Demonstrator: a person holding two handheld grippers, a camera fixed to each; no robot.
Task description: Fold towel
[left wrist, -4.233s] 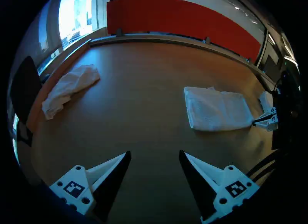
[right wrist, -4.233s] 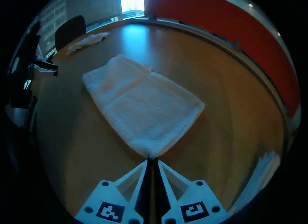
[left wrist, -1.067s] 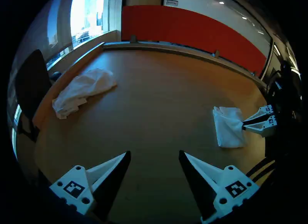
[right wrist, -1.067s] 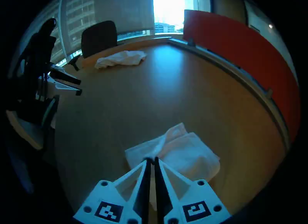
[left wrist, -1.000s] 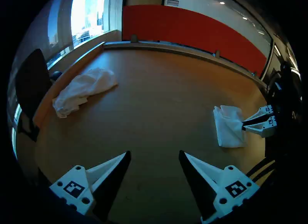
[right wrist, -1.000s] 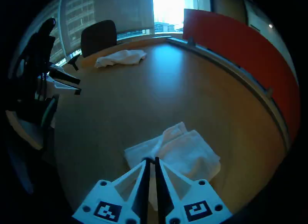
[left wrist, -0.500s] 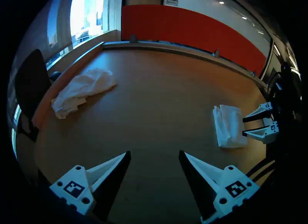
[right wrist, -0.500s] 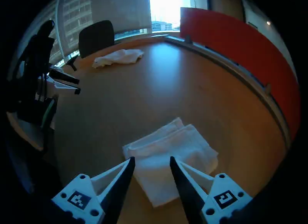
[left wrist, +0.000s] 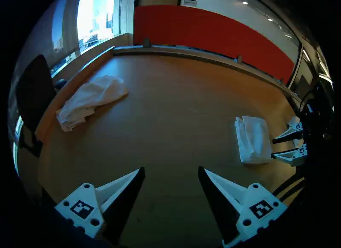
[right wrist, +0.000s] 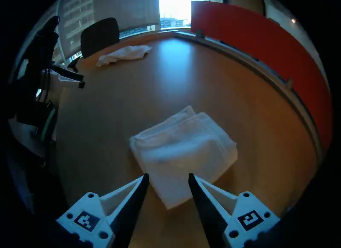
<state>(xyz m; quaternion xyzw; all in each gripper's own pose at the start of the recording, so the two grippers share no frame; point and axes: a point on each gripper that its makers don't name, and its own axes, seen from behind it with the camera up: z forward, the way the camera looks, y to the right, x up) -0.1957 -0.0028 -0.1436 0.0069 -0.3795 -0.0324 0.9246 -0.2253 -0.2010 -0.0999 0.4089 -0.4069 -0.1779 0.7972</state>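
Towels number two on one wooden table (left wrist: 170, 90): a crumpled towel (left wrist: 89, 98) lies at left beside one dark chair (left wrist: 30, 94), a folded towel (right wrist: 183, 152) rests flat at right. Both grippers are spread wide and hold nothing, the left gripper (left wrist: 170, 169) over bare wood, the right gripper (right wrist: 168, 175) just beside the folded towel.

The folded towel (right wrist: 183, 152) is white terry cloth with a nubbly matt pile, the worktop (right wrist: 179, 73) smooth wood with a soft sheen — the left tool (left wrist: 170, 171) and right tool (right wrist: 167, 179) matt white plastic.
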